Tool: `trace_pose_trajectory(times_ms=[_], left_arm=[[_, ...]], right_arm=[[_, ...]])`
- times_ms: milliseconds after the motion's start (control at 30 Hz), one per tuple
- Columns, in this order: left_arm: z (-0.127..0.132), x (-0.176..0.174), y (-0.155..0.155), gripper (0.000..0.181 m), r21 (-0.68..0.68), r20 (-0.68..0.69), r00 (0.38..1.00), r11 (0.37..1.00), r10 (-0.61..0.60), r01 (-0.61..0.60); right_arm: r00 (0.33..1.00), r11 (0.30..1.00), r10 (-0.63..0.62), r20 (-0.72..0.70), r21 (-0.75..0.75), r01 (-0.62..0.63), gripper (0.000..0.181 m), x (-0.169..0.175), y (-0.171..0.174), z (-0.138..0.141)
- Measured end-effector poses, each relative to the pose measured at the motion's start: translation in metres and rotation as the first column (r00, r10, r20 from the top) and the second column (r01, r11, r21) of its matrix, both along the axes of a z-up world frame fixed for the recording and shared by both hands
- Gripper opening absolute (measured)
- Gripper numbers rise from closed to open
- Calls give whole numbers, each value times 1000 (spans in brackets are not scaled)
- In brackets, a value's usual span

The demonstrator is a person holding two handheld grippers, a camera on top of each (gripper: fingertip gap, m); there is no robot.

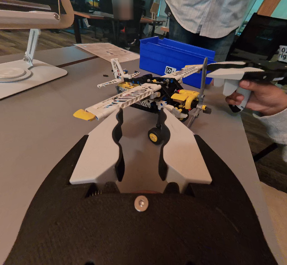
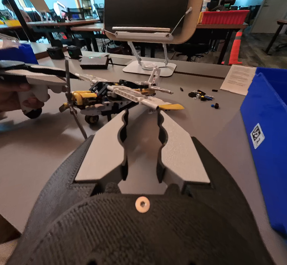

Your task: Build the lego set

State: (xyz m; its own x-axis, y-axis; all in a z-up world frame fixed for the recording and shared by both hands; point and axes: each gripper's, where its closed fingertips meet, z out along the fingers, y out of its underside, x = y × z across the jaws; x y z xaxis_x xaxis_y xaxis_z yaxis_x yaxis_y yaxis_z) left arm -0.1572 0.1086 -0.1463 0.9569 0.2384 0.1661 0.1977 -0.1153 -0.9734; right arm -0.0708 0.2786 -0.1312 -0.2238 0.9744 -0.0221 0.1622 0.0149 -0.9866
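Observation:
A lego plane (image 1: 139,91) with white striped wings, yellow wing tips, a yellow engine and a grey propeller (image 1: 202,86) stands on the grey table (image 1: 46,125). My left gripper (image 1: 141,111) is open, its tips under the near wing; a black wheel (image 1: 155,136) sits by the right finger. My right gripper (image 1: 206,68) reaches the far wing tip. In the right wrist view the plane (image 2: 124,92) faces left. My right gripper (image 2: 142,111) is open at the near wing's edge, and the left gripper (image 2: 68,74) reaches the far wing. A hand (image 1: 264,98) holds it.
A blue bin (image 1: 170,55) stands behind the plane, close on the right in the right wrist view (image 2: 267,133). Several small loose parts (image 2: 201,95) lie by a paper sheet (image 2: 237,78). A screen on a white stand (image 2: 149,67), a dark box (image 2: 94,63) and a standing person (image 1: 201,8) are nearby.

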Motion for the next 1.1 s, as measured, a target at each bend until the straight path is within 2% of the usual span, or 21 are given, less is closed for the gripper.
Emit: trace_pose_trajectory(times_ms=[133, 333, 833, 933, 967, 1033, 1100], left_arm=[[-1, 5, 3, 45, 3, 18, 1000, 1000, -22, 21], [-5, 8, 5, 46, -20, 4, 1000, 999, -29, 29], [-5, 2, 1, 46, -12, 29, 1000, 1000, -4, 5], [5, 11, -2, 50, 14, 47, 997, 998, -61, 60], [15, 19, -5, 58, 55, 73, 991, 992, -114, 110], [33, 24, -14, 75, 95, 95, 986, 987, -138, 129], [38, 16, -23, 90, 63, 86, 992, 994, -89, 84]], right_arm=[[1000, 999, -8, 17, 46, 7, 44, 1, -3, -3], [997, 994, -35, 63, 107, 29, 47, 2, 1, -13], [997, 999, -39, 68, 36, 36, 56, 9, 5, -15], [1000, 999, 2, -14, -39, -3, 68, 17, -4, 10], [997, 994, 18, -81, -103, -27, 74, 22, -8, 28], [981, 976, 30, -191, -206, -70, 81, 31, -12, 61], [984, 975, 48, -174, -204, -84, 85, 27, -15, 60]])
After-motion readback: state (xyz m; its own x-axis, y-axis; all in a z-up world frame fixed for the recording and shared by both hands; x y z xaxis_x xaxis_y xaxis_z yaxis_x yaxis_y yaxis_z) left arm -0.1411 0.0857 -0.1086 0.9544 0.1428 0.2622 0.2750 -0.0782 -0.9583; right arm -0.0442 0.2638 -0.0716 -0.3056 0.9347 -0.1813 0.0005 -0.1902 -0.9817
